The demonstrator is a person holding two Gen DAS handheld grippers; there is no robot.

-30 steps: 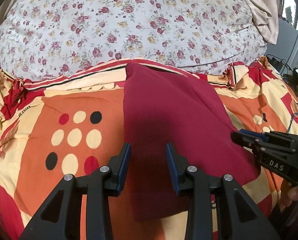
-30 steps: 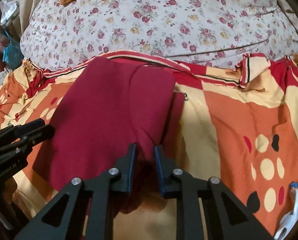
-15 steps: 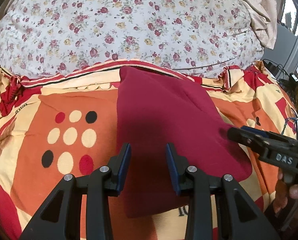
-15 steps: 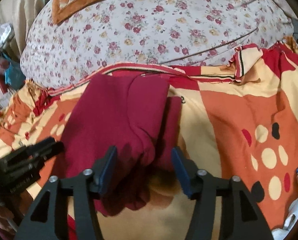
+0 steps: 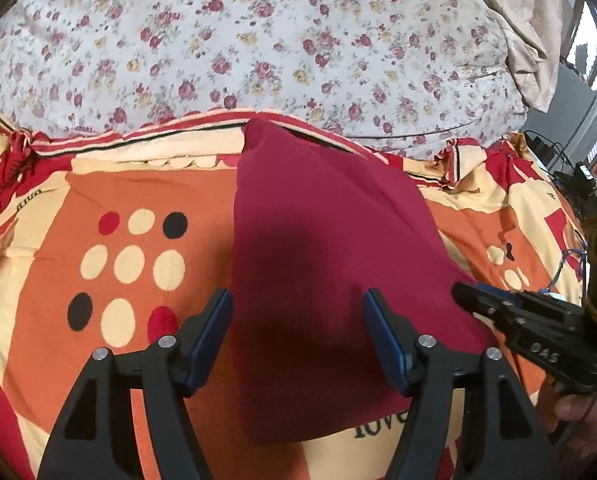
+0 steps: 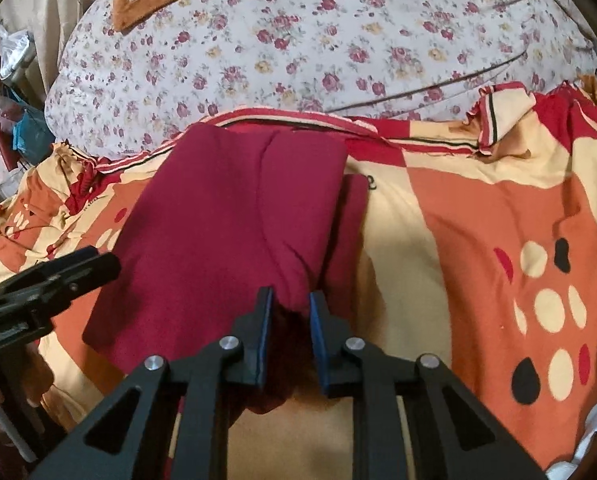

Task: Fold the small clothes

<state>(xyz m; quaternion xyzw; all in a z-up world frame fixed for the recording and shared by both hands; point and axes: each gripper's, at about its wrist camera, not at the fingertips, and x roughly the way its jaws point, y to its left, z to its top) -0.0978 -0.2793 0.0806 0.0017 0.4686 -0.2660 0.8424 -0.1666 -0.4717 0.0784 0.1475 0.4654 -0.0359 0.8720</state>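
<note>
Pinching the maroon cloth (image 6: 226, 216) with our right gripper (image 6: 289, 300), its jaws just closing. Our left gripper (image 5: 298, 304) is just opening, gripping nothing. We are risking dragging the folded layers apart.

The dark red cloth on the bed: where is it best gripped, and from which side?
Probably grip the dark red cloth at its near edge, coming from the near side. That edge lies free on the patterned blanket, while the far end sits against the floral quilt.
</note>
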